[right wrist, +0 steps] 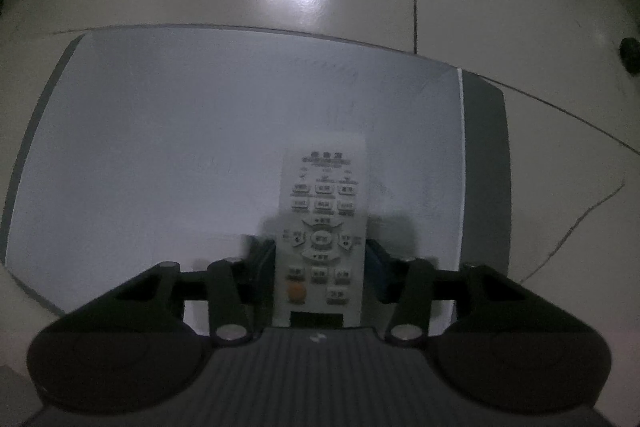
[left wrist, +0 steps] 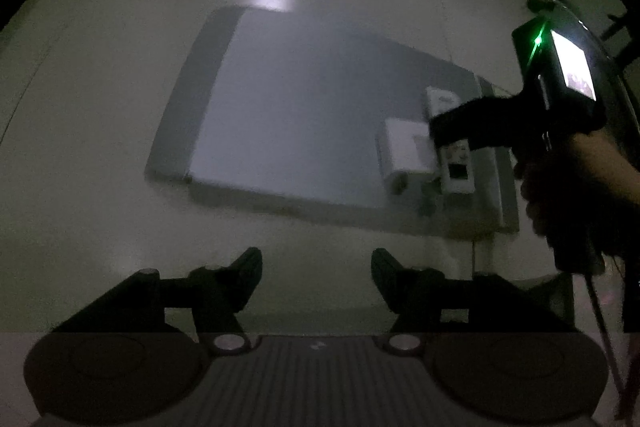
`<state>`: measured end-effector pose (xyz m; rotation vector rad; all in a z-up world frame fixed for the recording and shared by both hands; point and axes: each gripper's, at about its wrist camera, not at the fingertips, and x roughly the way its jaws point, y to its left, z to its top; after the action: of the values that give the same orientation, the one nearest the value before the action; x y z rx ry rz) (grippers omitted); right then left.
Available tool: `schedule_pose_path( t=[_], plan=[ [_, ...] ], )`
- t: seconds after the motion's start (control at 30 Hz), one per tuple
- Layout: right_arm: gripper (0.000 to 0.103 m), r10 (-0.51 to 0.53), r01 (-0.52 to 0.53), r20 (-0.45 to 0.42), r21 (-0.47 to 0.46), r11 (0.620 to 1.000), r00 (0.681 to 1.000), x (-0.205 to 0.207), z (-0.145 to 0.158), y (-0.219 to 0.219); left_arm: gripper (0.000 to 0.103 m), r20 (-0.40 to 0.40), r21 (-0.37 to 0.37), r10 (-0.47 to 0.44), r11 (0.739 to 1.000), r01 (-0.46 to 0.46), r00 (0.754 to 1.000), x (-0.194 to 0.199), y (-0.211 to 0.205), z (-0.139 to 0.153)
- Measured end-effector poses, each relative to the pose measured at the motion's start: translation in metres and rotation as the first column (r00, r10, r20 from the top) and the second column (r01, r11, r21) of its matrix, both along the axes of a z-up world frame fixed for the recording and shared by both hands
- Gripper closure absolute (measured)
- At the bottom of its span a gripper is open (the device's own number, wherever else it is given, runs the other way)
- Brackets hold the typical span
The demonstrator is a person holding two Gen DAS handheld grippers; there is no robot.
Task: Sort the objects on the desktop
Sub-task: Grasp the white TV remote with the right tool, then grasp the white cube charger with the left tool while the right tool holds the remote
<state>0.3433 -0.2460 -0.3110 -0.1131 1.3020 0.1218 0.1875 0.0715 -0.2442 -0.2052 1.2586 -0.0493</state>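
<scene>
Remote (right wrist: 322, 227) sits lengthwise between right tongs (right wrist: 320, 259), fingers pressed to both long sides, buttons up, over grey mat (right wrist: 160, 147) near its right end. Left tongs (left wrist: 316, 267) wide apart, holding nothing, hanging above floor (left wrist: 100, 67) short of mat. White box (left wrist: 404, 151) just beside remote; view blurred.

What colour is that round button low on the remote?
Orange, on the remote; clearest in the right wrist view.
</scene>
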Motion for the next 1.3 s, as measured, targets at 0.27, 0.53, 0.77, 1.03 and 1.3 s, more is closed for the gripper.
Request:
schedule_pose_path(
  t=[0.27, 0.53, 0.77, 1.03, 1.3],
  plan=[
    [0.054, -0.019, 0.019, 0.013, 0.047, 0.999, 1.000, -0.013, 0.009, -0.038, 0.046, -0.005, 0.013, -0.029, 0.999, 0.029, 1.000, 0.060, -0.033, -0.016],
    [0.054, -0.028, 0.026, 0.020, 0.087, 0.996, 0.999, -0.030, 0.007, -0.073, 0.046, -0.084, 0.069, -0.031, 0.997, 0.037, 0.996, 0.110, -0.080, -0.054],
    [0.053, -0.004, 0.000, 0.035, 0.114, 0.994, 0.999, -0.046, 0.011, -0.088, 0.035, -0.074, 0.109, 0.030, 0.994, -0.022, 0.997, 0.132, -0.093, -0.070],
    [0.051, -0.024, 0.019, 0.031, 0.154, 0.988, 0.999, -0.017, -0.003, -0.080, 0.036, -0.069, 0.093, 0.028, 0.995, -0.022, 0.997, 0.135, -0.108, -0.069],
    [0.050, 0.000, -0.005, 0.036, 0.129, 0.992, 0.999, -0.016, -0.012, -0.077, 0.039, -0.083, 0.112, 0.034, 0.993, -0.025, 0.996, 0.131, -0.100, -0.085]
  ],
)
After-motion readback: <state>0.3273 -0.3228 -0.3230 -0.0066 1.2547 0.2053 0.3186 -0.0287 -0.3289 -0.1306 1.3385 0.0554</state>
